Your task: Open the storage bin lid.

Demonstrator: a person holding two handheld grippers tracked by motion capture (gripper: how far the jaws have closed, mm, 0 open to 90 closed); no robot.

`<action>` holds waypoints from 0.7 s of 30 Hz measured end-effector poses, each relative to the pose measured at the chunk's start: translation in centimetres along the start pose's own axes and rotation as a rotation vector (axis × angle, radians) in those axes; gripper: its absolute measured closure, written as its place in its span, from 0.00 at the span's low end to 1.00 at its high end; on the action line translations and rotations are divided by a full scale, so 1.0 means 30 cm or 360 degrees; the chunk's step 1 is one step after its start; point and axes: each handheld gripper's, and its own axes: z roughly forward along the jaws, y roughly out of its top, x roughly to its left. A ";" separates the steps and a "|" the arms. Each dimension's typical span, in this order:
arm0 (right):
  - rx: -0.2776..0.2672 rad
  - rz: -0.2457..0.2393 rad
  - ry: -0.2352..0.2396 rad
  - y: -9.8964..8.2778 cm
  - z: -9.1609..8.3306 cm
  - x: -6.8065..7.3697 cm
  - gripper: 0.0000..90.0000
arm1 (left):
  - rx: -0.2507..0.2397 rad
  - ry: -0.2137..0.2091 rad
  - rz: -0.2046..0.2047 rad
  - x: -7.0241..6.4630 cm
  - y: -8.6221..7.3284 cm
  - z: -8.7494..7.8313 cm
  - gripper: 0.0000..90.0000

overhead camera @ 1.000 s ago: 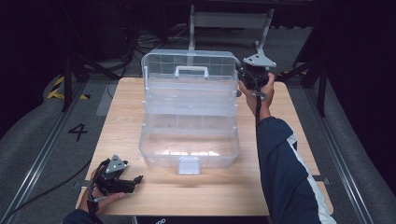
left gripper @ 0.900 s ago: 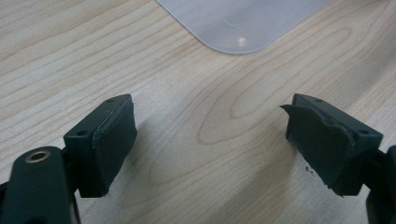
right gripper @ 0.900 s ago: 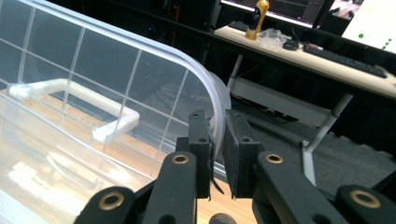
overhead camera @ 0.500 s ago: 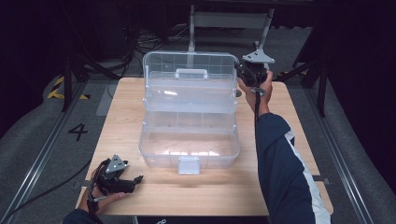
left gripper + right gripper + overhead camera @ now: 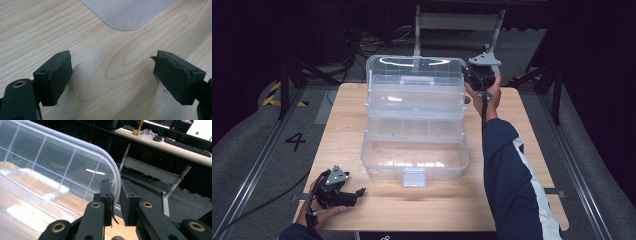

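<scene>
— What's happening on the left side?

— The left gripper (image 5: 346, 194) is lying low at the near-left corner of the wooden table (image 5: 522, 150), held in a hand. In the left gripper view its jaws are standing wide apart with nothing between them, just pale wood grain showing in the gap. Beyond the jaws a rounded corner of the clear plastic box (image 5: 127, 12) is sitting on the wood, well ahead of the pads (image 5: 60, 75) and touching neither.

— And the box itself?

— The clear plastic box (image 5: 414, 145) is resting in the middle of the table, its lid (image 5: 414, 85) standing upright at the far side, with a shallow tray between lid and base. A small latch is hanging at the near front wall.

— The right side?

— The right gripper (image 5: 476, 80) is reaching over the far-right corner of the lid, the sleeve running back along the table's right half. In the right gripper view the jaws are pinching the curved lid rim (image 5: 113, 172), nearly closed on it, one pad on each face of the thin wall.

— What's the room like?

— Dark. Grey carpet is lying around the table, a painted "4" (image 5: 295, 141) is marking the floor at the left, and cables are trailing behind. Past the right jaws a long desk (image 5: 175, 147) with keyboards is standing on metal legs.
</scene>
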 end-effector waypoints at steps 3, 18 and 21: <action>0.0009 0.0002 -0.0002 -0.001 0.006 0.000 0.90 | 0.0000 -0.0002 -0.0003 0.000 0.000 0.000 0.18; 0.0113 0.0029 0.0013 -0.025 0.055 -0.015 0.87 | 0.0006 0.0012 0.0009 -0.003 -0.002 -0.004 0.18; 0.0132 0.0065 0.0065 -0.038 0.059 -0.020 0.91 | 0.0006 0.0009 0.0004 -0.004 -0.002 -0.004 0.18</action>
